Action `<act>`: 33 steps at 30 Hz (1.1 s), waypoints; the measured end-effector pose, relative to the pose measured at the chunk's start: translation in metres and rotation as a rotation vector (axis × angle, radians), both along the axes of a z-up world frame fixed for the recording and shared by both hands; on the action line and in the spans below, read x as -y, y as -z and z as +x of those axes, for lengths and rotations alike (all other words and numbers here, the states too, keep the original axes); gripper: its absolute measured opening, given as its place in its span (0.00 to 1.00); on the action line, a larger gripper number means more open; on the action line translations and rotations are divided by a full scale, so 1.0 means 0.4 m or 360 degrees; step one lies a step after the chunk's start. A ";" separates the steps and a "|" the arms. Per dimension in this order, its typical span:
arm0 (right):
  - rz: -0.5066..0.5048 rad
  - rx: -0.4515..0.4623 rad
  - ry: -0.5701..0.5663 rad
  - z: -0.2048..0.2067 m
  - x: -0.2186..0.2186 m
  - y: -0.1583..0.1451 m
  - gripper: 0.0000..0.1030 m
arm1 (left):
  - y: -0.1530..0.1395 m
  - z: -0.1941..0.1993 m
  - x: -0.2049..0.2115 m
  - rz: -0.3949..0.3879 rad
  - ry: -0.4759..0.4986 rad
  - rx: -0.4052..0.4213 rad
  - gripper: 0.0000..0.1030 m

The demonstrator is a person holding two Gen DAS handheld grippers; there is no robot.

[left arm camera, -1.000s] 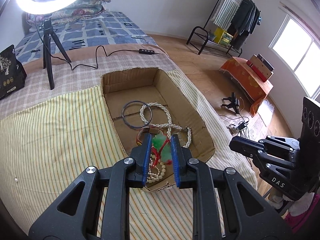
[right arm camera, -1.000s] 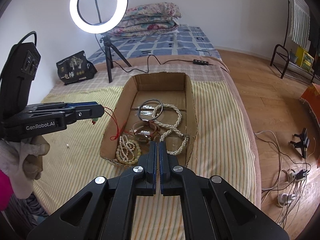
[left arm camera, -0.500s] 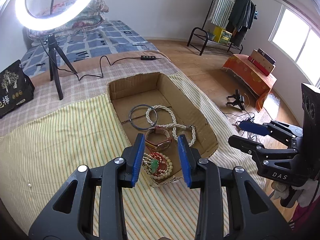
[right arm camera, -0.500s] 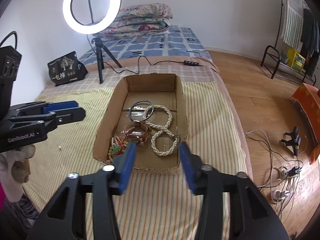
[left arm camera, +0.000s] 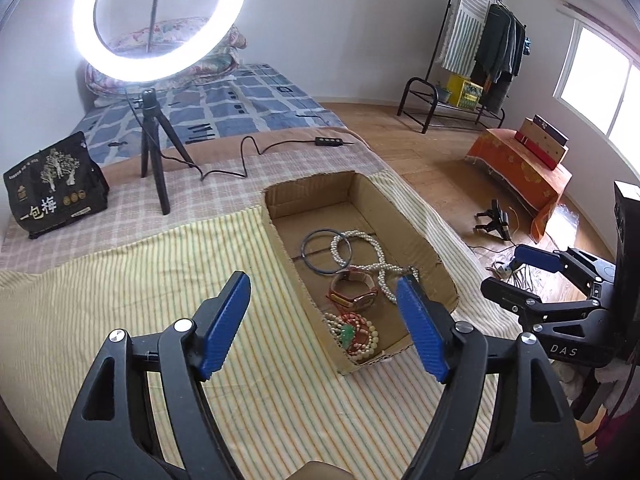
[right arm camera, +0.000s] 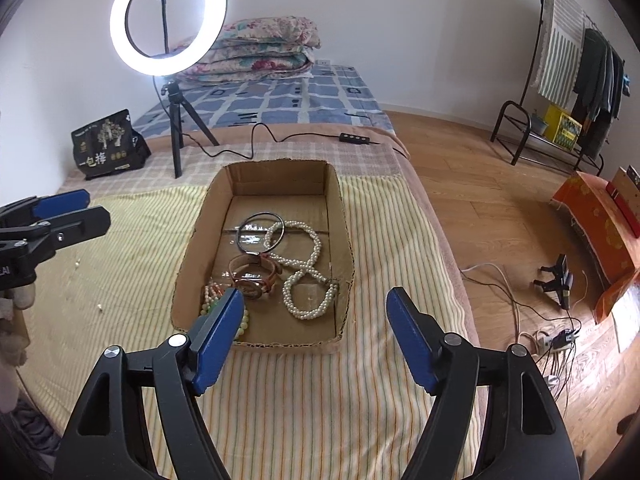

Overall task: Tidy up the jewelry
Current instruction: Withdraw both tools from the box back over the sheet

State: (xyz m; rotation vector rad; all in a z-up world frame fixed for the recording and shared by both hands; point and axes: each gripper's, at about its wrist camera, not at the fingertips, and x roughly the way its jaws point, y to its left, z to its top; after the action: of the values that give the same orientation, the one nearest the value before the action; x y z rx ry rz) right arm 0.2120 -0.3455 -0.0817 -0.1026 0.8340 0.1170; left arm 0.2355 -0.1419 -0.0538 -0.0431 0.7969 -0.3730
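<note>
A shallow cardboard box point(left arm camera: 400, 208) point(right arm camera: 338, 216) lies on the striped bedspread. Inside lie a dark bangle point(left arm camera: 320, 254) point(right arm camera: 259, 229), a long pearl necklace point(left arm camera: 374, 254) point(right arm camera: 308, 280), a brown-strapped watch point(left arm camera: 354, 290) point(right arm camera: 252, 274) and a bead bracelet with a green pendant and red cord point(left arm camera: 352, 334) point(right arm camera: 210, 296). My left gripper point(left arm camera: 324, 320) is wide open and empty, held back above the near left of the box. My right gripper point(right arm camera: 314, 328) is wide open and empty, held above the box's near edge.
A lit ring light on a tripod point(left arm camera: 154, 148) point(right arm camera: 174, 136) stands behind the box with its cable point(left arm camera: 256, 152) across the bed. A black bag point(left arm camera: 56, 186) point(right arm camera: 108, 144) sits far left. The bed edge drops to a wooden floor with cables point(right arm camera: 520, 312) at right.
The left gripper let go of the green-pendant bracelet into the box's near corner, opened wide and drew back. The right gripper went from shut to wide open.
</note>
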 end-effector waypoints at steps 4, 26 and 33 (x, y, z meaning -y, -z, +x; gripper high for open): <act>-0.0036 0.0008 0.0003 -0.004 -0.022 -0.002 0.72 | -0.010 -0.015 -0.018 0.0036 -0.0005 0.0032 0.75; -0.0005 0.0064 -0.0189 -0.015 -0.192 -0.026 0.73 | -0.057 -0.081 -0.192 0.0131 -0.0121 0.0117 0.76; 0.0040 0.0057 -0.0258 -0.016 -0.253 -0.030 0.73 | -0.053 -0.088 -0.270 0.0163 -0.0187 0.0103 0.76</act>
State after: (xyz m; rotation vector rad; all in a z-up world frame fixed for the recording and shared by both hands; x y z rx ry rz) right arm 0.2057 -0.2443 -0.0698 -0.1481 0.7880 0.2776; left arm 0.2002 -0.0339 -0.0324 0.0180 0.7449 -0.2208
